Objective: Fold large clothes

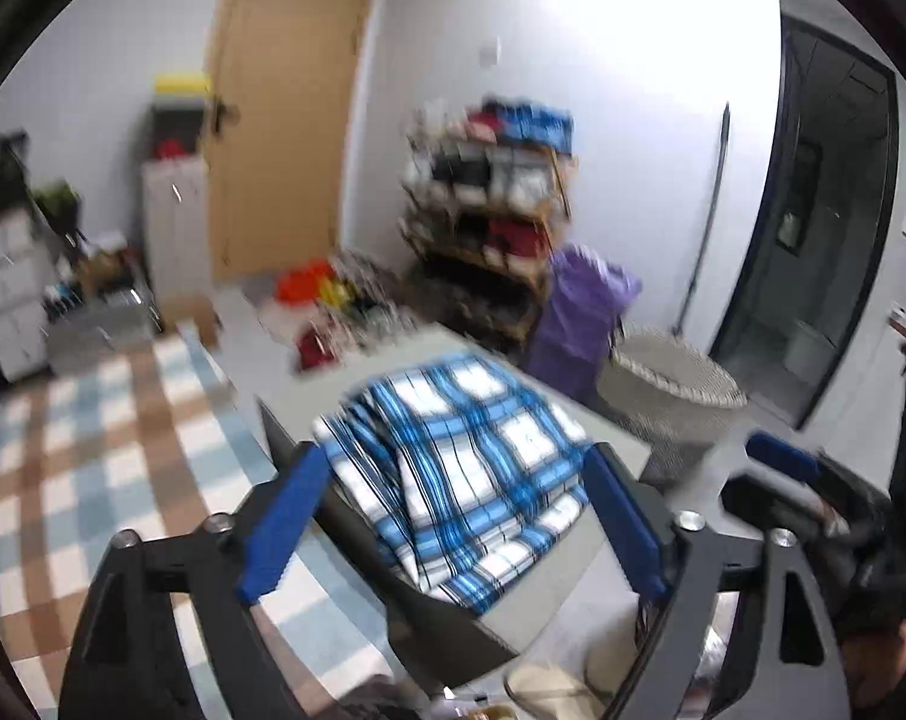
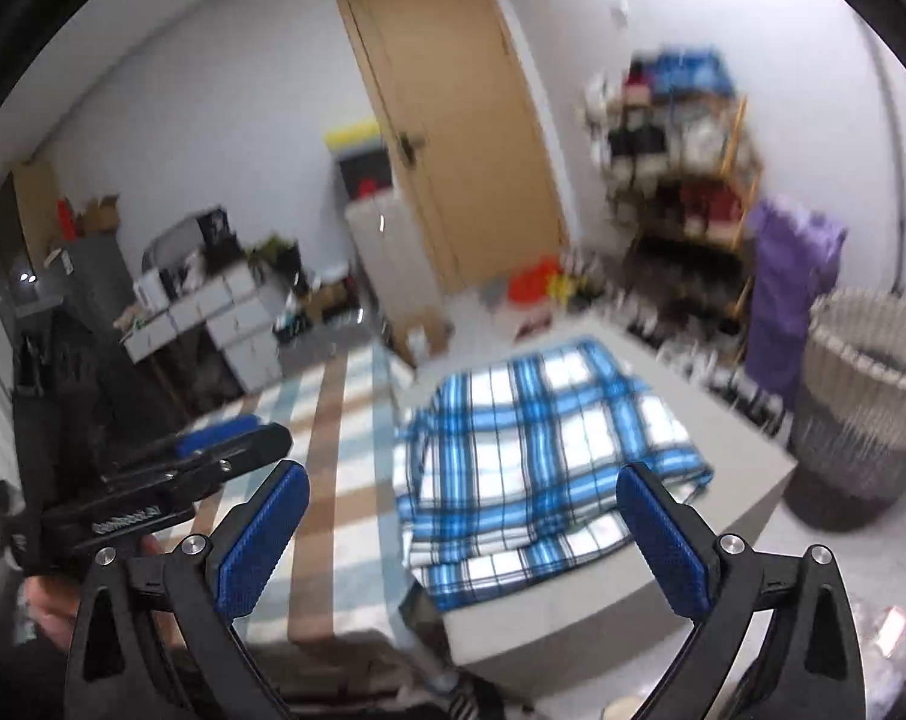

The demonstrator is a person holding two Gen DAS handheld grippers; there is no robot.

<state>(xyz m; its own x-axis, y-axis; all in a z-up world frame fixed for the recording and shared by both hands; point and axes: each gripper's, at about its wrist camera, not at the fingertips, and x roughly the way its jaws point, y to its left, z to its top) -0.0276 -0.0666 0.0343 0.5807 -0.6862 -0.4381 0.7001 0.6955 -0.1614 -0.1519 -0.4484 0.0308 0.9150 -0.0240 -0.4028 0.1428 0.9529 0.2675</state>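
Far left, right wrist view: white drawer unit (image 2: 237, 324) against the wall. Checked rug (image 2: 327, 420) on the floor beside the table. Left gripper (image 1: 453, 516): jaws spread wide, nothing between the blue pads (image 1: 282, 525), raised above the table. Also visible at the left edge of the right wrist view. Centre: blue-and-white plaid garment (image 2: 543, 456), folded into a rough rectangle, flat on the grey table (image 2: 741, 450), edges uneven at the near side. Right gripper (image 2: 462, 546): jaws spread wide, holding nothing, clear of the garment. Behind: wooden door (image 2: 453, 126). Right: cluttered shelf rack (image 2: 687, 180), purple cloth (image 2: 789, 294), woven basket (image 2: 867, 408) on the floor beside the table.
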